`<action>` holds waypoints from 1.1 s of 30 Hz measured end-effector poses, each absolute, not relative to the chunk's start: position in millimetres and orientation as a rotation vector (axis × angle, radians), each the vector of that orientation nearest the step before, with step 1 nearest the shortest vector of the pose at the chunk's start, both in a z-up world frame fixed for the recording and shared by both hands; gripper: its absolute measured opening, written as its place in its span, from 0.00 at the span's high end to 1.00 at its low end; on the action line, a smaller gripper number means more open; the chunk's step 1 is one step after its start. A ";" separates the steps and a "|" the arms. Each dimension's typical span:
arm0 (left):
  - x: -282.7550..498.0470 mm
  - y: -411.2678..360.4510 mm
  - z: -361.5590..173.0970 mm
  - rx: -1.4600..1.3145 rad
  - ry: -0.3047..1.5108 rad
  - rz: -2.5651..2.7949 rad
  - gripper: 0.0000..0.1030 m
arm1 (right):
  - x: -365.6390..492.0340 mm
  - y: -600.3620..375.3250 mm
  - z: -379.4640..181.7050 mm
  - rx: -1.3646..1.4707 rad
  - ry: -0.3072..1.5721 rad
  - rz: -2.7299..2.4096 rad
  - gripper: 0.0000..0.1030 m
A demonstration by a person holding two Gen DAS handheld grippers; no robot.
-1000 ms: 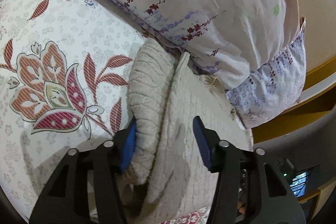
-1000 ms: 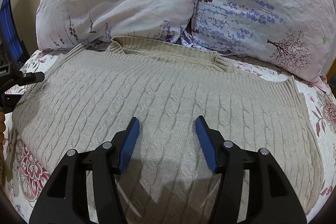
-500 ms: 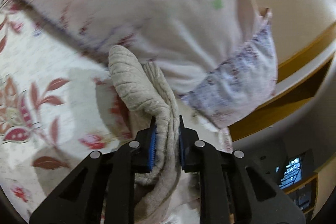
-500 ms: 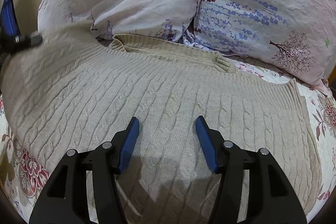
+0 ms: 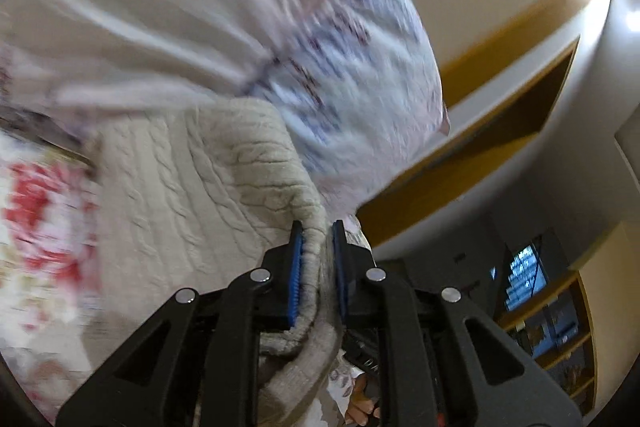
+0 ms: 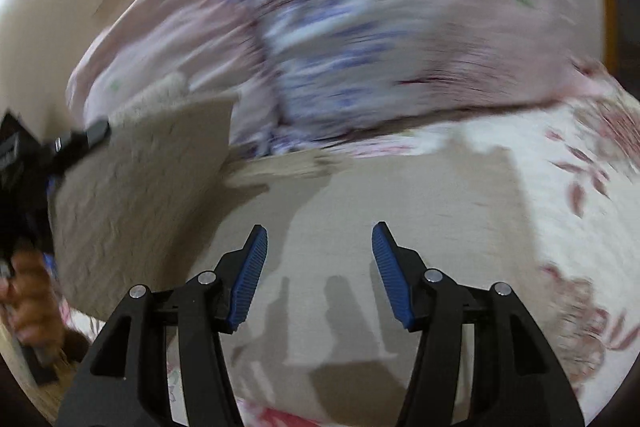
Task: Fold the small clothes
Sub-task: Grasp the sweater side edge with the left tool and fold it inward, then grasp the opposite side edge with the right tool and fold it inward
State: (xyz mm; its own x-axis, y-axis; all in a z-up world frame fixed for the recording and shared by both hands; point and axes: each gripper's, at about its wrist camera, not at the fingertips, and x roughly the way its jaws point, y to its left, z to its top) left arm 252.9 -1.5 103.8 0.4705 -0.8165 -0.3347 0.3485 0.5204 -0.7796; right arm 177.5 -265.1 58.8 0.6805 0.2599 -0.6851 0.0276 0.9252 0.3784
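A beige cable-knit sweater (image 6: 360, 227) lies on the floral bedsheet. My left gripper (image 5: 317, 227) is shut on the sweater's edge (image 5: 240, 179) and holds that side lifted off the bed. In the right wrist view the lifted side (image 6: 140, 187) stands up at the left, with the left gripper (image 6: 80, 141) at its top corner. My right gripper (image 6: 318, 233) is open and empty, low over the flat part of the sweater. Both views are blurred.
Two pillows (image 6: 340, 27) with purple flower print lie along the head of the bed behind the sweater. The floral bedsheet (image 6: 580, 227) shows to the right. A wooden headboard ledge (image 5: 500, 107) and shelves (image 5: 560, 327) stand beyond the bed's edge.
My left gripper closed on the sweater's edge and has lifted it up and over toward the middle. My right gripper has shifted to the right and stays open.
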 end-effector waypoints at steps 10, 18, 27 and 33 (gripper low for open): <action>249.8 -137.0 27.6 -0.640 1.074 -0.962 0.95 | 151.8 -355.1 55.3 0.613 0.828 0.000 0.44; 230.3 -66.3 71.0 -0.561 0.890 -0.798 0.28 | 171.9 -355.2 67.4 0.745 0.893 0.198 0.34; 247.1 0.7 28.0 -0.553 1.002 -0.448 0.28 | 211.1 -327.0 41.0 0.774 1.105 0.270 0.40; 248.2 -15.5 11.3 -0.570 1.027 -0.542 0.29 | 223.0 -321.1 30.5 0.806 1.125 0.308 0.49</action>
State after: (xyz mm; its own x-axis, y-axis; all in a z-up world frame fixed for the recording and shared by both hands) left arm 248.2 -15.5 11.3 0.4144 -0.6575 -0.6293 0.1490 0.7311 -0.6658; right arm 223.0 -321.1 30.5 0.4265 0.5971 -0.6794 0.1675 0.6860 0.7081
